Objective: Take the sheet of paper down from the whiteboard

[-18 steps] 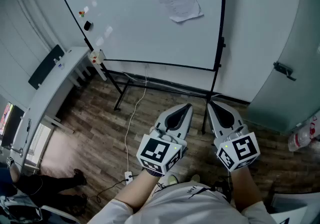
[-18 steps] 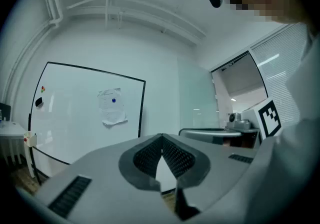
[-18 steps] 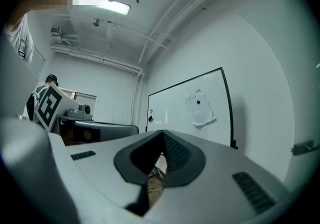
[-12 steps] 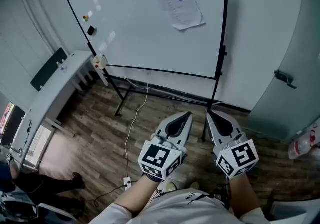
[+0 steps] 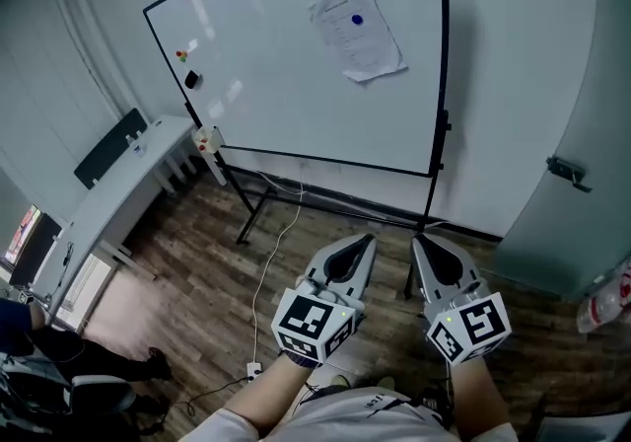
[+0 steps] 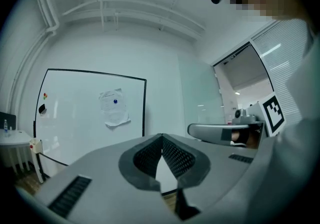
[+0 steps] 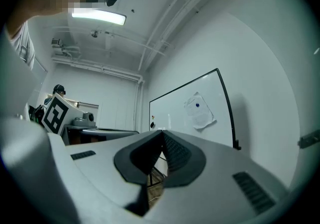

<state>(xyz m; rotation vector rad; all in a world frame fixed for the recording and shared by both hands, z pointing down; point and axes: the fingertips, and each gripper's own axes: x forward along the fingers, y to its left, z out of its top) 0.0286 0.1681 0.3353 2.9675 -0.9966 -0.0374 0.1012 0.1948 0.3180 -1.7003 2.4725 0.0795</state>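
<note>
Head view: sheet of paper [image 5: 357,36] hangs upper right on the whiteboard [image 5: 276,65], with a blue magnet [image 5: 357,20] pinning its top. Left tool [image 5: 363,243] and right tool [image 5: 422,243] sit low by the person's body, well apart from the board.
Left gripper view: jaws closed tip to tip, nothing between them; paper [image 6: 114,108] far ahead.
Right gripper view: same, jaws together and empty; paper [image 7: 199,110] up on the board.
My read: nothing done yet. Approach, grab and pull-off are all left.
</note>
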